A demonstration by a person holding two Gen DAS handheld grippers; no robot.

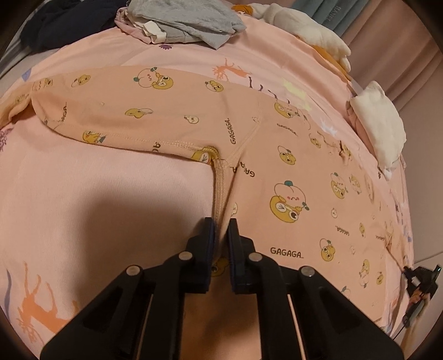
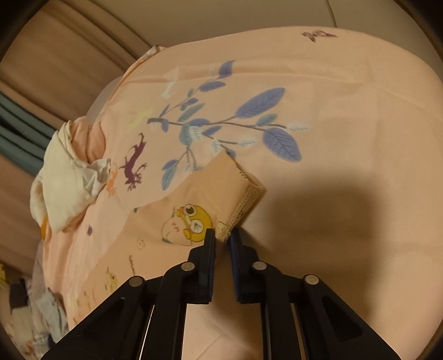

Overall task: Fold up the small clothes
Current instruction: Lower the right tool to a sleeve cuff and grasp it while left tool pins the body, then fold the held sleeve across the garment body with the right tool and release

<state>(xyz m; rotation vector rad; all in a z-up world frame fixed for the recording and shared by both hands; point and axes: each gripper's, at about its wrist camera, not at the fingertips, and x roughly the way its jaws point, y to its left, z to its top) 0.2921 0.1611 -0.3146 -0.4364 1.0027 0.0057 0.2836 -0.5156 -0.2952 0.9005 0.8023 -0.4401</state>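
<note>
I see a bed w/ pink printed sheet point(image 1: 83, 193), beige curtains point(image 2: 55, 69) behind, teal drapes point(image 1: 318, 13) at far edge; dim warm light.

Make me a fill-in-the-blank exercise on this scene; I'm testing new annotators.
1. The word printed repeatedly on the peach pyjama trousers is ____.
2. The left tongs are shut on the trousers' ____ seam.
3. The right tongs pinch the ribbed ____.
4. The branch printed on the bedsheet has ____ leaves.

Missing words: GAGAGA; crotch; waistband; blue
</note>
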